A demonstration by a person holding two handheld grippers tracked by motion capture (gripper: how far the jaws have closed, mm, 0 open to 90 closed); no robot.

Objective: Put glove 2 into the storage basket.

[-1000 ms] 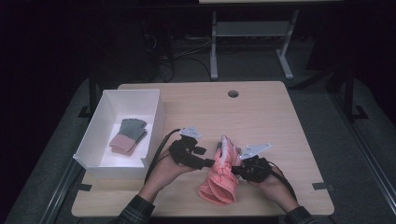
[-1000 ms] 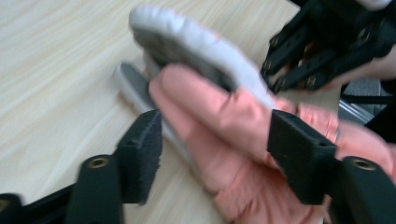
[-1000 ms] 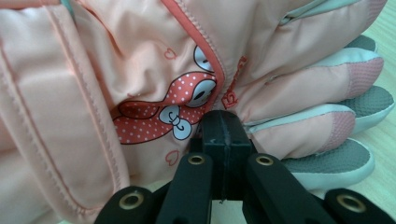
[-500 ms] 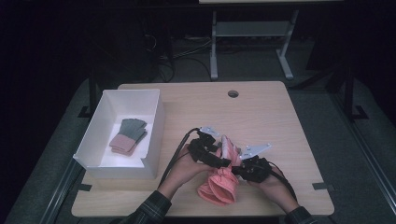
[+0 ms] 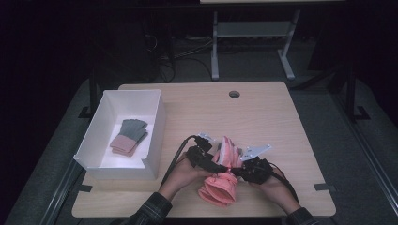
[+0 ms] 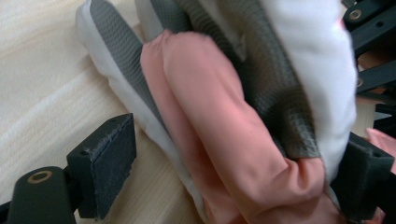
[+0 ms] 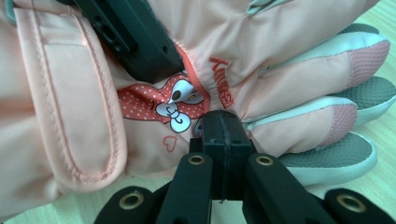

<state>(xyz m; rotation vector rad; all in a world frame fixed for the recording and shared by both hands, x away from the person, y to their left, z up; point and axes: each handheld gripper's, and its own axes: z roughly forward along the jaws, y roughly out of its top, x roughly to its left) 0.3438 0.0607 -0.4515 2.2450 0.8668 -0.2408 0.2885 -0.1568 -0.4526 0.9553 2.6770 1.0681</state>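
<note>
Left gripper (image 5: 213, 159) has dropped onto the pink glove (image 5: 220, 185), jaws just opened around it; right gripper (image 5: 240, 169) stays pinched shut on glove fabric.

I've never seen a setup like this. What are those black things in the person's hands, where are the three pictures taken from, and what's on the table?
A person holds two hand-held clamps with black jaws. The high view looks down on the table; the other two pictures come from small cameras riding on each clamp. The left gripper stands open around the pink glove, with its jaws just widened. The right gripper is shut, pinching the glove's fabric. A white box at the table's left holds a folded grey and pink glove.
</note>
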